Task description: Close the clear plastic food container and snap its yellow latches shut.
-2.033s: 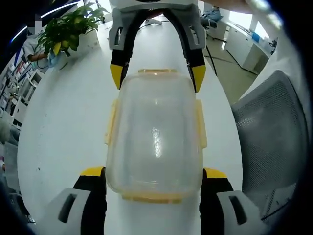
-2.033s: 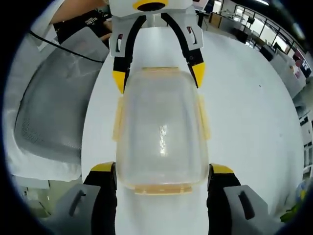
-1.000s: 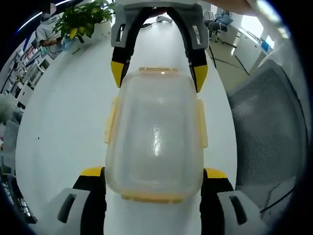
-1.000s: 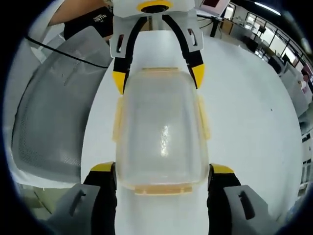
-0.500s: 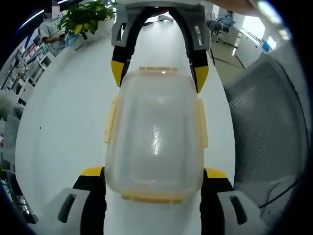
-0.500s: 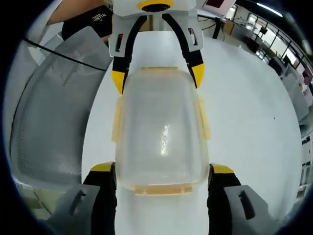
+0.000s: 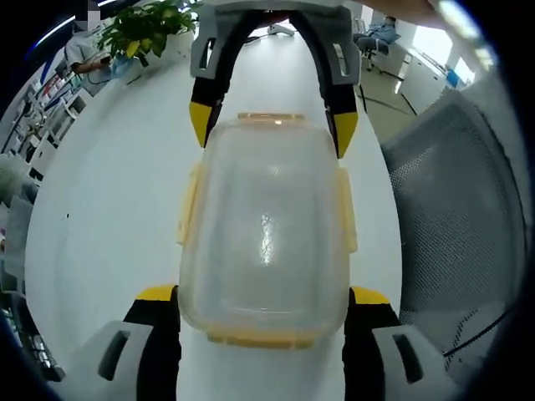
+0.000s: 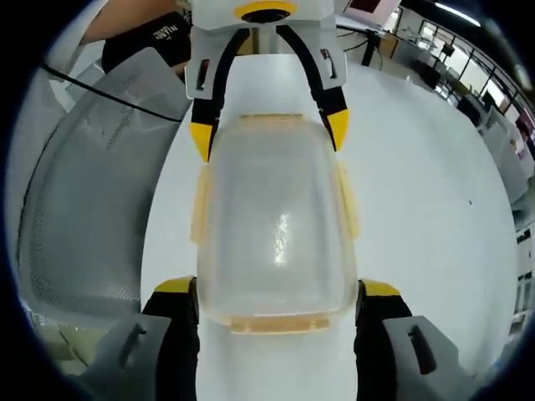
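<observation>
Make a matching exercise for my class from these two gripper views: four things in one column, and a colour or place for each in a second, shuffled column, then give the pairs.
Column one:
1. food container
2. latches
3. mesh chair
4. potted plant

Column two:
A. grey, beside the white table
B. yellow, on the container's edges
C. clear, held between both grippers' jaws
D. green, at the table's far end in the left gripper view

Pairs: 1-C, 2-B, 3-A, 4-D
</observation>
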A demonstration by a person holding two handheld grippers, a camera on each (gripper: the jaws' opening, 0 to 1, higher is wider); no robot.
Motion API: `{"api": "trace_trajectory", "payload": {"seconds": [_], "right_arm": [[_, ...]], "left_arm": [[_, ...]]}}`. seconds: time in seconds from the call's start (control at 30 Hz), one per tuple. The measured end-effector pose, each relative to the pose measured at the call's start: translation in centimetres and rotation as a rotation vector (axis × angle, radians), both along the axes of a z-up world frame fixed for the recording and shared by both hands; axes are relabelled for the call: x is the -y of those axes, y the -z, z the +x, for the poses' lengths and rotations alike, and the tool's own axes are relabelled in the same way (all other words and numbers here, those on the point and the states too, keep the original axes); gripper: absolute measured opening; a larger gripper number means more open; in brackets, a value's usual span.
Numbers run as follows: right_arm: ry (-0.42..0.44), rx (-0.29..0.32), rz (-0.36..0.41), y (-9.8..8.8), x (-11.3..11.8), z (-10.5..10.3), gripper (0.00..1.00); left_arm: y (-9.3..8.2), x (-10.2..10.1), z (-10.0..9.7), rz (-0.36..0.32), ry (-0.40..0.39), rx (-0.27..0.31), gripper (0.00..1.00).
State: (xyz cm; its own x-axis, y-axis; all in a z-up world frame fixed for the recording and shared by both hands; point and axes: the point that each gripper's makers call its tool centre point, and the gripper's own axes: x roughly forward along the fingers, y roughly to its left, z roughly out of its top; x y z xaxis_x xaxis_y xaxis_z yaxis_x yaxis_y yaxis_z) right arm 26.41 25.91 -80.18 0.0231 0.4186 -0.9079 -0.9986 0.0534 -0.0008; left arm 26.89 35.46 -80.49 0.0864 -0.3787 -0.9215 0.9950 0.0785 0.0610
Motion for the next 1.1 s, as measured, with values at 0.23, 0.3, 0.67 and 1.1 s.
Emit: {"api": "trace_trajectory", "payload": {"seconds": [0.23, 0.3, 0.67, 1.1], "right_arm": [[0.007, -0.007, 0.006, 0.0, 0.0, 0.2, 0.74], [0.008, -0.007, 0.008, 0.1, 0.0, 0.4, 0.74], [0.011, -0.006, 0.013, 0.0, 0.1, 1.8, 0.74], [0.015, -0.009, 0.012, 0.0, 0.1, 4.2, 0.74]], "left_arm": [[0.1, 0.0, 0.3, 0.0, 0.008, 0.001, 0.78], [0.1, 0.1, 0.5, 0.001, 0.009, 0.001, 0.78], [0.1, 0.1, 1.9, 0.003, 0.009, 0.004, 0.78], [0.1, 0.1, 4.4, 0.009, 0.015, 0.001, 0.78]]}}
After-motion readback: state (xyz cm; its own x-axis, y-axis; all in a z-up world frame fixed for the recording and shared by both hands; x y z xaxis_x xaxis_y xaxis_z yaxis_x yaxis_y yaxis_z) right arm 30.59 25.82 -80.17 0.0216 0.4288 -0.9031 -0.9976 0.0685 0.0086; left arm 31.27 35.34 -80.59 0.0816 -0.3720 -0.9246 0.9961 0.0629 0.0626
